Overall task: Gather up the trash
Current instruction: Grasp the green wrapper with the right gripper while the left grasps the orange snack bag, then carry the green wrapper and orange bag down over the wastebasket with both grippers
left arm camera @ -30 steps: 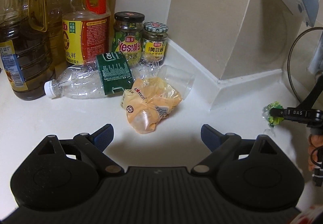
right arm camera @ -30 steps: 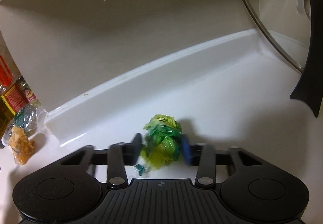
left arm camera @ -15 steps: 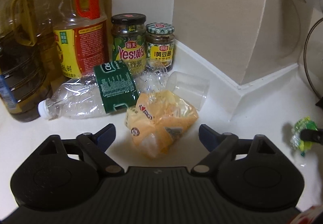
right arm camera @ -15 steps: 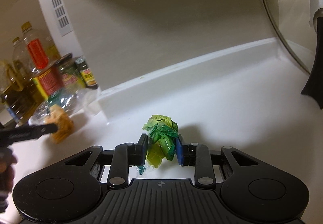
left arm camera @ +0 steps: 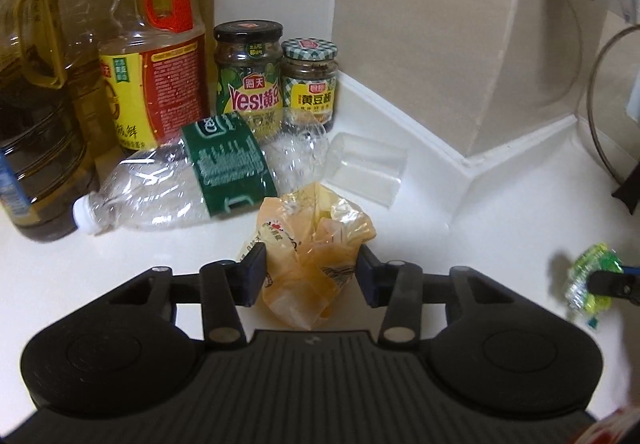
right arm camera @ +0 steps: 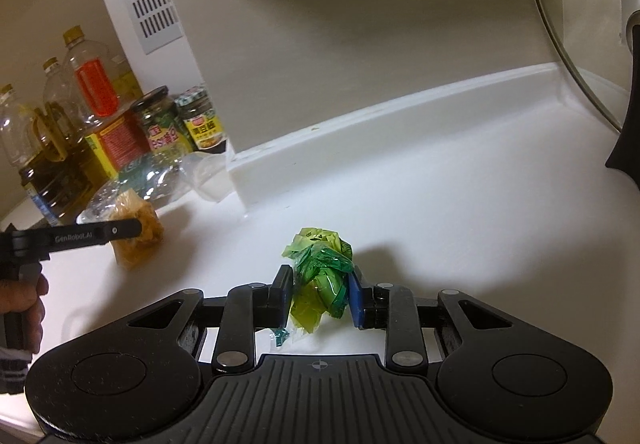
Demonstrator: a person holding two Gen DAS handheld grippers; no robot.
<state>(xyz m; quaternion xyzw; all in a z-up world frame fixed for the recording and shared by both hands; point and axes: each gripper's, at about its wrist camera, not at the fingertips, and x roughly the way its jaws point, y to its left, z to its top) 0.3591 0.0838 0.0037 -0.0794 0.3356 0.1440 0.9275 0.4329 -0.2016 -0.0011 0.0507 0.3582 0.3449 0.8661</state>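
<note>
A crumpled yellow-orange plastic wrapper lies on the white counter. My left gripper has its fingers closed against both sides of it. The wrapper also shows in the right wrist view. My right gripper is shut on a crumpled green wrapper, also visible in the left wrist view. A crushed clear bottle with a green label and a clear plastic cup lie on their sides behind the yellow wrapper.
Oil bottles and two sauce jars stand in the back left corner. A beige wall column juts out behind. A glass pot lid leans at the right with a black handle.
My left gripper moved forward over the yellow wrapper and closed on it. My right gripper stayed shut on the green wrapper and turned left, bringing the bottles into its view.
</note>
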